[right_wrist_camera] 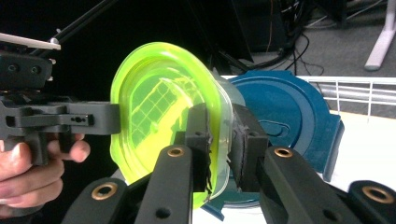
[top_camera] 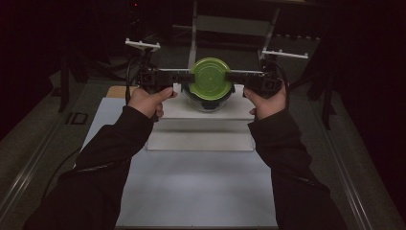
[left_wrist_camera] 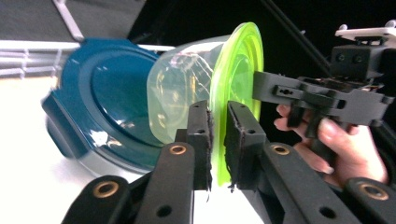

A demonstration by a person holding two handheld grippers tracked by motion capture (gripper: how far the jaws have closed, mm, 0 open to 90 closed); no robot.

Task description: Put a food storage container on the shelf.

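A clear plastic tub (left_wrist_camera: 180, 98) with a lime-green lid (top_camera: 209, 78) stands over a dark blue lidded dish (left_wrist_camera: 105, 105) at the back of the white board (top_camera: 201, 129). My left gripper (top_camera: 191, 76) comes in from the left, its jaws closed on the green lid's rim (left_wrist_camera: 219, 154). From the opposite side my right gripper (top_camera: 228, 75) pinches the rim (right_wrist_camera: 215, 154) of the same lid. Whether the tub rests on the blue dish (right_wrist_camera: 289, 112) or hangs just above it, I cannot tell.
The white board lies on a pale table top (top_camera: 191, 191) with dark floor on both sides. A metal frame (top_camera: 230, 24) rises behind the tub, and a white wire rack (right_wrist_camera: 369, 91) runs along the back. The person's dark sleeves (top_camera: 110, 158) cross the front of the table.
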